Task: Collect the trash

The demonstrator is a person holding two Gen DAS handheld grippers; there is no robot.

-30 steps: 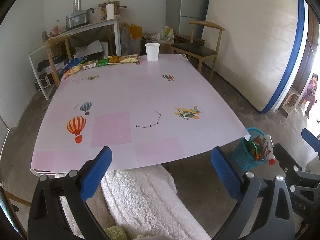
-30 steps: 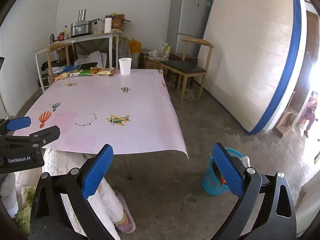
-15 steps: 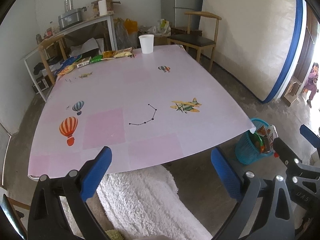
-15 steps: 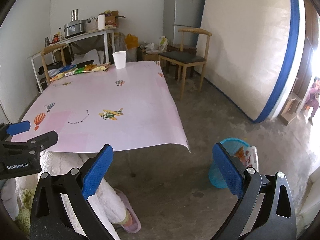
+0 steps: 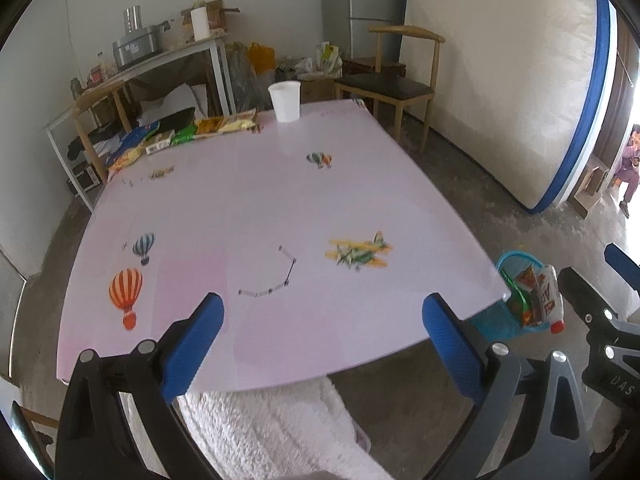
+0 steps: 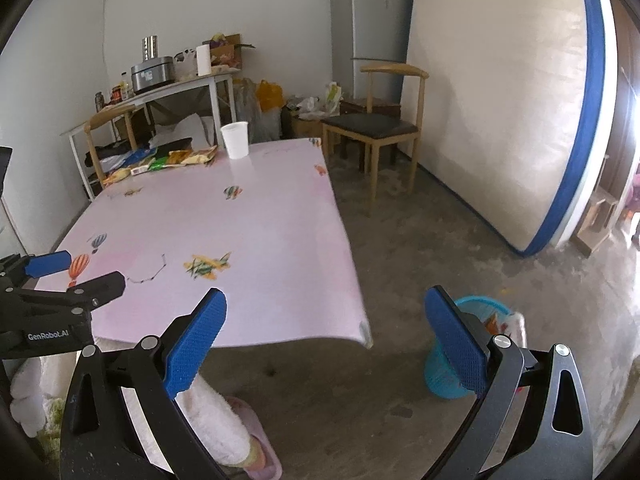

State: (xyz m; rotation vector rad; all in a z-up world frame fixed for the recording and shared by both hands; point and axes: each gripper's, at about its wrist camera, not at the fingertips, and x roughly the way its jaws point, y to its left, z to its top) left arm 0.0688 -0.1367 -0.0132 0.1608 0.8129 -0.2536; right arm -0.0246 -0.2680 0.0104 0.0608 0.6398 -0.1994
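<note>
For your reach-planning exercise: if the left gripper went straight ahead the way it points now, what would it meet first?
Probably the pink tabletop: the open left gripper points over its near edge. The white cup stands far behind; depth is unclear.

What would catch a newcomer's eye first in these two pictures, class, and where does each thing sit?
The pink tablecloth printed with balloons and an aeroplane fills the middle, with a white paper cup and a row of snack wrappers along its far edge. A blue waste basket with rubbish stands on the floor at the right. Both the left gripper and right gripper are open and empty.
</note>
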